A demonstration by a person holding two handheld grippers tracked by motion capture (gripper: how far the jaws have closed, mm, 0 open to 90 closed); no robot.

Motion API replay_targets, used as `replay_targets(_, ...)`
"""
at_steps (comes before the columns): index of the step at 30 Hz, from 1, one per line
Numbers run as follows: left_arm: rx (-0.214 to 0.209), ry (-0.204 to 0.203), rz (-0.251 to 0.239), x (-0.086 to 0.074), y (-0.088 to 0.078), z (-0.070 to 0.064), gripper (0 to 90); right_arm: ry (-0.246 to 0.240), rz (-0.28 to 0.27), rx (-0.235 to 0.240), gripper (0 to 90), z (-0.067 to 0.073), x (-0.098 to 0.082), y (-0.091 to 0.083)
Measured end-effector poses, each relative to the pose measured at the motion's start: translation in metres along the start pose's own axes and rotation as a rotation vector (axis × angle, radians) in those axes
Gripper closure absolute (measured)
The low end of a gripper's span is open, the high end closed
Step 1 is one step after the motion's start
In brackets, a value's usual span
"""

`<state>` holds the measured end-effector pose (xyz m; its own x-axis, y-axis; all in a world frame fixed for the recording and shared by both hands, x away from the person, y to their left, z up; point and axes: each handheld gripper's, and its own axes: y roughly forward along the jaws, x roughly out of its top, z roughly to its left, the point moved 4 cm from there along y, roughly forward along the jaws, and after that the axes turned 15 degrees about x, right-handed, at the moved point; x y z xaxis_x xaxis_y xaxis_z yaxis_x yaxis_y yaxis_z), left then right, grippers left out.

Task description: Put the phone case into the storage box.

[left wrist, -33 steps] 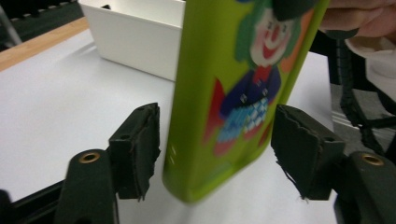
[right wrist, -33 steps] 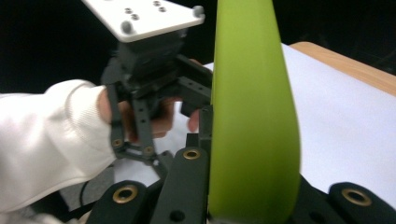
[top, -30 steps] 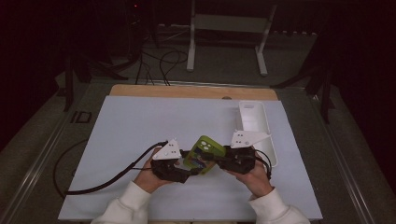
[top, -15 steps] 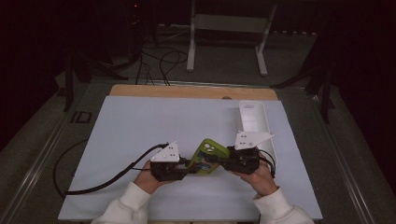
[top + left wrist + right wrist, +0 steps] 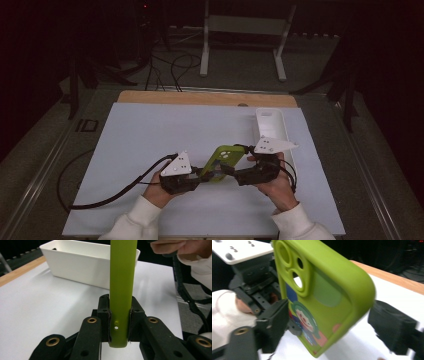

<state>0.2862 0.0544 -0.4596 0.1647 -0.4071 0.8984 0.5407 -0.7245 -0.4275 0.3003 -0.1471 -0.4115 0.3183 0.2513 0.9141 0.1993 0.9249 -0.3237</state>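
Right claw (image 5: pixel 231 171) freshly sprung apart off the green phone case (image 5: pixel 223 161), left claw (image 5: pixel 204 175) clenched on its edge.

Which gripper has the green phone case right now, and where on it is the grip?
The left gripper is clamped on the green phone case across its thin bottom end. The right gripper has just opened; its jaws straddle the case without pressing.

Lime-green phone case (image 5: pixel 223 161), cartoon sticker inside, held edge-up above table

One green phone case (image 5: pixel 223 159), one white bin (image 5: pixel 270 127), two claws: left (image 5: pixel 202 174), right (image 5: pixel 231 169).
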Motion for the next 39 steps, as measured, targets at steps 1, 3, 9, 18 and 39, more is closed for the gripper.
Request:
replay_targets(1, 0.009, -0.002, -0.001, 0.0, 0.0, 0.0, 77.4, 0.0, -0.002, -0.015, 13.1, 0.0, 0.0, -0.001)
replay_targets(3, 0.024, -0.011, -0.008, 0.001, 0.0, 0.001, 77.4, 0.003, -0.009, -0.037, 11.3, 0.0, 0.0, -0.002)
replay_targets(9, 0.075, -0.038, -0.007, 0.0, -0.002, 0.006, 77.3, 0.017, -0.026, -0.085, 8.9, -0.001, -0.004, -0.004)
replay_targets(18, 0.171, -0.064, 0.023, 0.0, -0.003, 0.009, 77.3, 0.04, -0.048, -0.122, 8.8, -0.001, -0.005, -0.003)
replay_targets(39, 0.331, -0.094, 0.023, 0.0, -0.003, 0.008, 77.2, 0.078, -0.093, -0.139, 8.9, -0.001, 0.001, 0.012)
